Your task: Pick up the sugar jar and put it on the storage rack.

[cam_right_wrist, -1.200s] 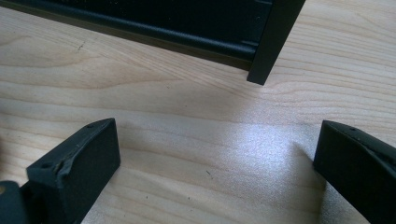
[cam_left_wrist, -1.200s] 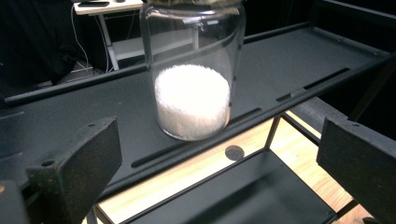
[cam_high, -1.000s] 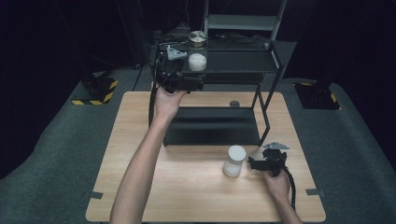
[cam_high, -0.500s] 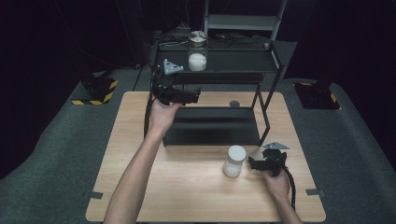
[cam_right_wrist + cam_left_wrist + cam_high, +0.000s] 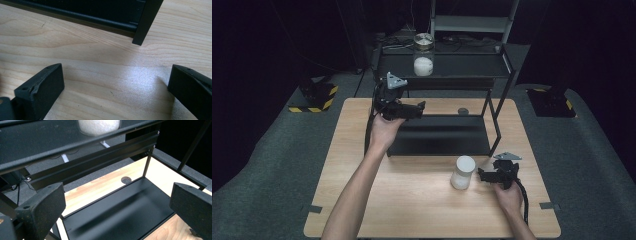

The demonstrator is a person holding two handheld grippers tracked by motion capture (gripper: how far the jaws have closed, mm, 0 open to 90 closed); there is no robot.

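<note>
Nearest the person, the right gripper (image 5: 482,175) sits low on the pale wooden worktop (image 5: 412,200), jaws spread wide with bare wood grain between them in the right gripper view, holding nothing. Just beside it, on the side its jaws face, stands a white jar (image 5: 462,172), round and capped, close to the jaw tips but apart from them. The right hand (image 5: 507,192) rests on the worktop, wrist low. Further out, the left forearm stretches forward and the left hand (image 5: 384,131) is raised, carrying the left gripper (image 5: 421,106) above the rear left part of the worktop, level with the black metal rack (image 5: 504,95). Its jaws are open and empty, pointing across the rack's flat black bottom tray (image 5: 117,212). Farthest back, a glass jar (image 5: 423,54) with white contents and a metal lid stands on the rack's top shelf (image 5: 467,65), above and beyond the left gripper, well apart from it.
</note>
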